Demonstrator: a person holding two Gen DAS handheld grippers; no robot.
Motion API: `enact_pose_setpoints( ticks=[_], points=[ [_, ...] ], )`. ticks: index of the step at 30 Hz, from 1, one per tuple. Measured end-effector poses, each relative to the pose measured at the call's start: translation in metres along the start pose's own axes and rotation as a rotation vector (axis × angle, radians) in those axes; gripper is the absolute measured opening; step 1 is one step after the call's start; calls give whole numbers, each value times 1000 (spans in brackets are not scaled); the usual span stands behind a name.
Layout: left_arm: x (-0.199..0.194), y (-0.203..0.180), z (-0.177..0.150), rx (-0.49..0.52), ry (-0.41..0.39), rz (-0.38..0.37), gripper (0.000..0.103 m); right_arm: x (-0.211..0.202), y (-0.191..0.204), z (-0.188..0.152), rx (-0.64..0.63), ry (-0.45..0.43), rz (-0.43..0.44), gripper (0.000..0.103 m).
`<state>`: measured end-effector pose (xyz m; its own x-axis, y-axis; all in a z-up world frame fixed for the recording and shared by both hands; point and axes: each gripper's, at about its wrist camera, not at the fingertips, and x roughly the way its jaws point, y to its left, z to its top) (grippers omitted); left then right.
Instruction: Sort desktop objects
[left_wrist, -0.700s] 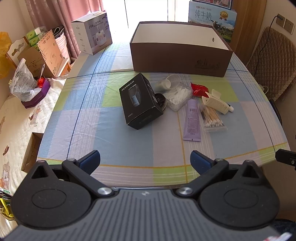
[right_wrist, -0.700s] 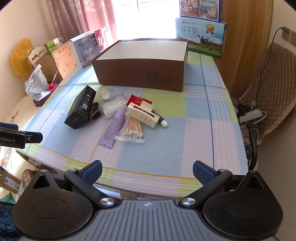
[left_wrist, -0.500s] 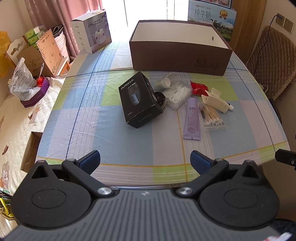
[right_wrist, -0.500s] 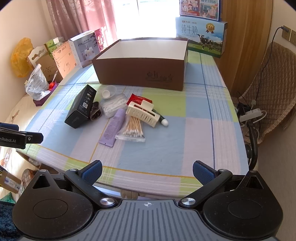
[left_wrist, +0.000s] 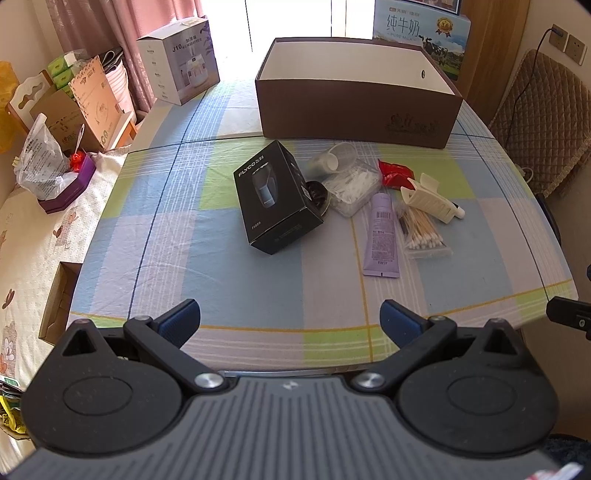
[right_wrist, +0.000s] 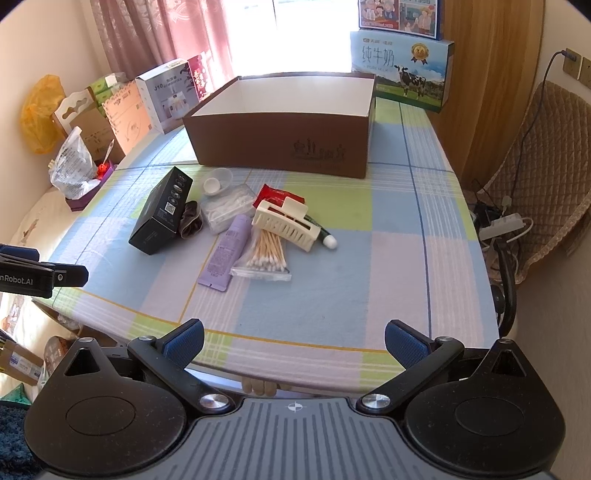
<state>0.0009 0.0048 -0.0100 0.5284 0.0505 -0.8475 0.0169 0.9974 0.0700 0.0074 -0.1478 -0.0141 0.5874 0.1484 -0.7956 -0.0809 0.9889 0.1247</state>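
Clutter sits in a loose heap near the middle of the checked pastel tablecloth (left_wrist: 207, 258), well ahead of both my tongs. My left gripper (left_wrist: 290, 321) hangs over the near edge of the table with its blue-padded fingers (left_wrist: 181, 319) spread wide and nothing between them; my right gripper (right_wrist: 293, 341) is the same, splayed fully and empty, tilted down toward the cloth. In the heap, a black rectangular cardboard box with a shaver printed on it (left_wrist: 275, 201) lies at the left end, with a dark crumpled item (right_wrist: 190, 218) tucked against its side. Beside that come a clear plastic cup (left_wrist: 332, 157), a clear lidded box of white picks (left_wrist: 351, 186), a red foil packet (left_wrist: 395, 171), a lilac squeeze tube (left_wrist: 382, 236), a clear bag of wooden cotton swabs (left_wrist: 421, 234) and a cream slatted plastic holder (right_wrist: 286, 223) lying across a small white-capped tube (right_wrist: 327, 240). Behind them all stands a large open brown cardboard box with a white inside (right_wrist: 280, 147), empty as far as I can see.
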Motion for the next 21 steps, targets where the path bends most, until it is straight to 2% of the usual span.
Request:
enact_pose_setpoints(
  ticks=[21],
  points=[
    [8,4,12,-17,7,3,102,11,1,15,-16,4,14,101]
  ],
)
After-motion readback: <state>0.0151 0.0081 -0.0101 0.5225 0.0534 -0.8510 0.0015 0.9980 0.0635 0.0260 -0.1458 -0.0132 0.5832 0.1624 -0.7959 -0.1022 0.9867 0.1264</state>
